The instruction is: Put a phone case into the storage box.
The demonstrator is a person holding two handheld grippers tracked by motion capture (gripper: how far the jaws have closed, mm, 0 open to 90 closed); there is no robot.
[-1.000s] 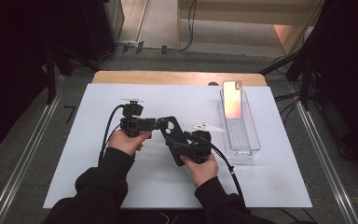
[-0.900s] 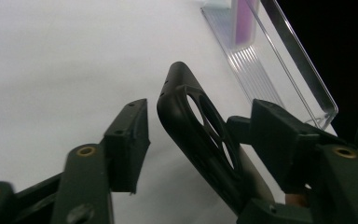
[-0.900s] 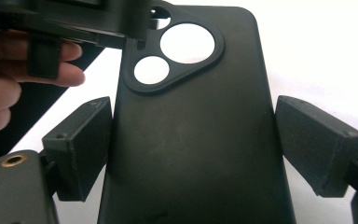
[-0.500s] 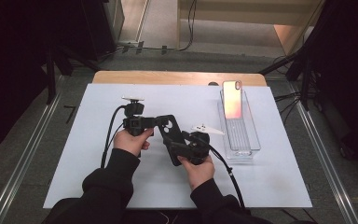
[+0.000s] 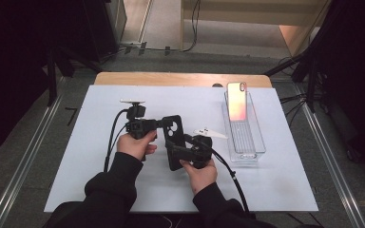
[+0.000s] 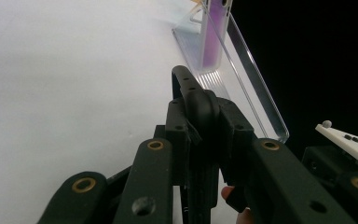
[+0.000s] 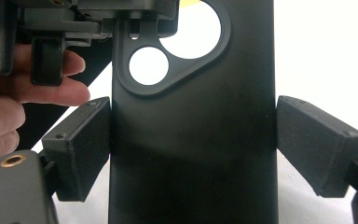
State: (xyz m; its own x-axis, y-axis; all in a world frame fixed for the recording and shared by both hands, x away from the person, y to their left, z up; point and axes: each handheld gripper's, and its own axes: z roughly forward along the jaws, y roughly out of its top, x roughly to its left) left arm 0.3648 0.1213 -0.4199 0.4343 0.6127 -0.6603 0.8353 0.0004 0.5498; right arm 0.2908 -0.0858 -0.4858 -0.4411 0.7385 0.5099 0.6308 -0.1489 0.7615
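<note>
Case: a black phone case [image 5: 173, 140] is held up over the tabletop [image 5: 76, 156], to the left of the clear tray [image 5: 256, 142].
Case's long way: in the high view it runs from the far side toward the person, with the camera hole end far.
Left gripper [image 5: 158, 124]: its jaws have just been closing, and now they pinch the far end of the case by its thin edge, near the hole.
Right gripper [image 5: 177, 151]: its jaws stand wide, one on each long side of the case. The left pad touches the case. The right pad looks a little apart from it, so I cannot tell if it squeezes.
Nearer hand: both are at the case, the left at the far end, the right at the near half.
Phone [image 5: 236, 100]: it leans in the far end of the tray, well apart from the case, to its right.
Next move, my guess: the case must go right to the phone, its long way lined up with the phone's.
</note>
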